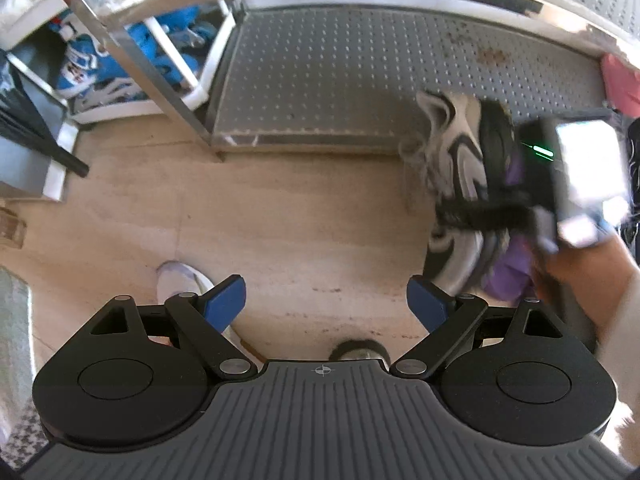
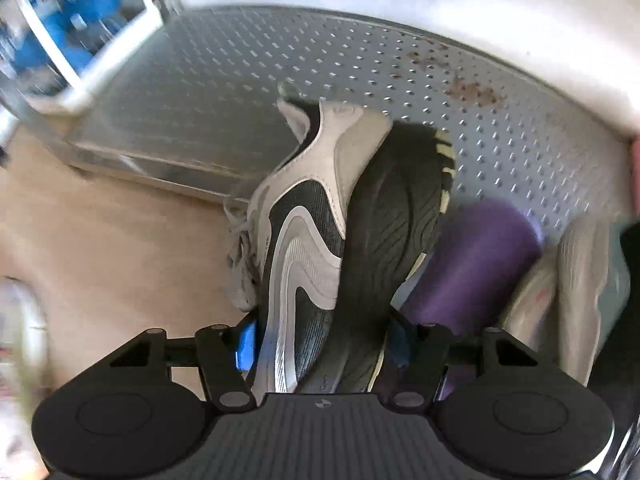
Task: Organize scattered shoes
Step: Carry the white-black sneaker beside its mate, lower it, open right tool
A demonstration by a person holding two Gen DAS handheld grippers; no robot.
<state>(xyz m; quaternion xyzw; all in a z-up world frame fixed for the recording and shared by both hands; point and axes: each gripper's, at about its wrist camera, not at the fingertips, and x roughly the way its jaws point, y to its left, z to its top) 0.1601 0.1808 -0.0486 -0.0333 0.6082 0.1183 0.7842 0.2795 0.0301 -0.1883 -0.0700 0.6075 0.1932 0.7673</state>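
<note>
White-and-black trainer risk: the white, grey and black mesh running shoe hangs on its side, pinched low down with most of its length past the fingertips, so I judge it could pivot or slide out on the way to the shelf.
Shelf edge risk: the grey perforated metal shelf lies just ahead of the fingers; the shoe's far end might catch its front lip.
Crowding risk: a purple rounded shoe sits right beside the right-hand finger and could get knocked.
Left gripper: blue pads spread wide, nothing between them, only tan floor beyond.
Right gripper: half-closed, pads pressing upper and sole of the trainer, gripping it.
Shoe position: between the right fingers, partly over the shelf front.
</note>
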